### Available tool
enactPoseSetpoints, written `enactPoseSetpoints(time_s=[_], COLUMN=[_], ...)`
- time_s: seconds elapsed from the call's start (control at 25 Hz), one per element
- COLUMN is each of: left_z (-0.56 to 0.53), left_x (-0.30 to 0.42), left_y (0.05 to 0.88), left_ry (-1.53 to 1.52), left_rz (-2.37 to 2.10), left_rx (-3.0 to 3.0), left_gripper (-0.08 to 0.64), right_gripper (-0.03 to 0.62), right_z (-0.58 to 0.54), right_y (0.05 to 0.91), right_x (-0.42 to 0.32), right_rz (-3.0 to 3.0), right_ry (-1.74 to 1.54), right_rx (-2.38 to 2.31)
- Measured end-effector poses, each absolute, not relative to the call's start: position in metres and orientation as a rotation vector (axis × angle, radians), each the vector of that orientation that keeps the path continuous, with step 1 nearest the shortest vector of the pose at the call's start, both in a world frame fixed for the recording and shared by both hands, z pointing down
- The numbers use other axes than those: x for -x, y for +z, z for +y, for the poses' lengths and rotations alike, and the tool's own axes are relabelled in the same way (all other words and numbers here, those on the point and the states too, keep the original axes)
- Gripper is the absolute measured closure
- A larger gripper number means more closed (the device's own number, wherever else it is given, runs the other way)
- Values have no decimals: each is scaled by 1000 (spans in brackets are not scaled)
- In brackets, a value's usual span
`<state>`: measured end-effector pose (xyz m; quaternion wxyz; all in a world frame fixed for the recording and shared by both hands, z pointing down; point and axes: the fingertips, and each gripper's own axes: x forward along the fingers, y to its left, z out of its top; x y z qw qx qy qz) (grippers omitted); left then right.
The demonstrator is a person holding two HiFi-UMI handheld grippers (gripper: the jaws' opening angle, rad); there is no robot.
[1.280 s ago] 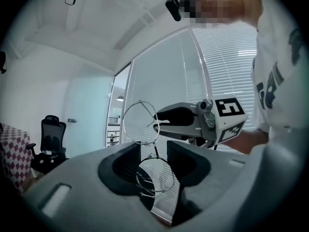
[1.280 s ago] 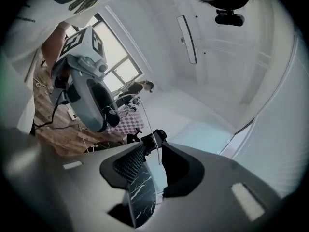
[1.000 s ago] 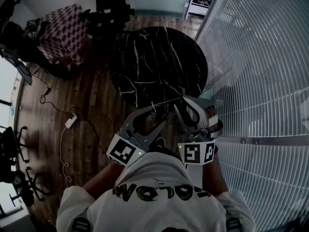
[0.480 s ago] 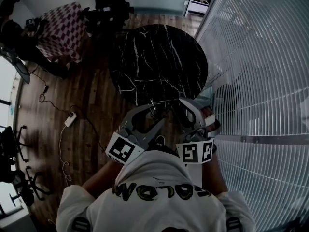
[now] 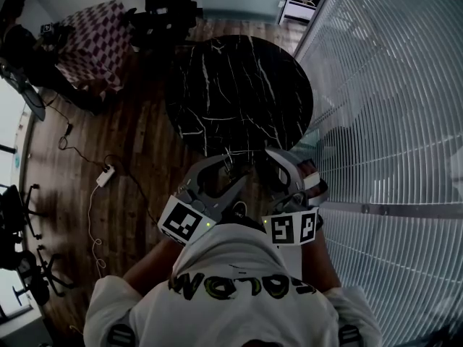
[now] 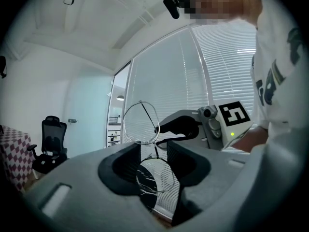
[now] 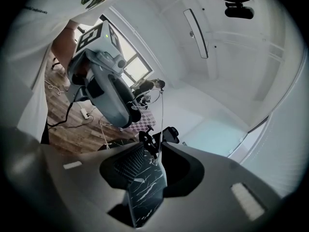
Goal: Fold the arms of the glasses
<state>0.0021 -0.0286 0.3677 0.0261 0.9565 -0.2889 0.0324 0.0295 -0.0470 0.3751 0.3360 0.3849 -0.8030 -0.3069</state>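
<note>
Thin wire-rimmed glasses [image 5: 233, 157] hang in the air over the near edge of the round black marble table [image 5: 239, 85], between my two grippers. My left gripper [image 6: 154, 151] is shut on one round lens, and the other lens [image 6: 140, 122] stands above the jaws. In the head view the left gripper [image 5: 228, 166] sits just left of the right gripper [image 5: 262, 161]. My right gripper [image 7: 154, 151] stands open, and a thin temple arm [image 7: 162, 110] runs down into the gap between its jaws without being pinched. From the left gripper view, the right gripper [image 6: 161, 134] reaches in just behind the glasses.
White blinds [image 5: 391, 85] cover the window along the right. A chequered cloth table [image 5: 94, 45] and office chairs [image 5: 22, 223] stand on the wooden floor to the left, where a power strip [image 5: 105, 176] and cables lie. The marble tabletop [image 7: 145, 202] shows below the right jaws.
My right gripper has sunk a little and drawn slightly closer to the glasses. The left gripper and the glasses have stayed put.
</note>
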Motion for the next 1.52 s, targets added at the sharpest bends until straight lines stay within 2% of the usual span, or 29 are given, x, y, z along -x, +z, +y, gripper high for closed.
enactPoseSetpoints(time_s=[1.08, 1.52], left_z=[-22, -31], left_x=[-10, -2], left_y=[380, 375], left_ry=[180, 105], left_rz=[-834, -877], left_rx=[-2969, -2917], left_gripper=[385, 385], right_gripper=[479, 477], right_z=[-25, -19], right_y=[402, 391], right_x=[-1, -9], right_rz=[-2078, -2147], right_ry=[-878, -860], right_rx=[-797, -816])
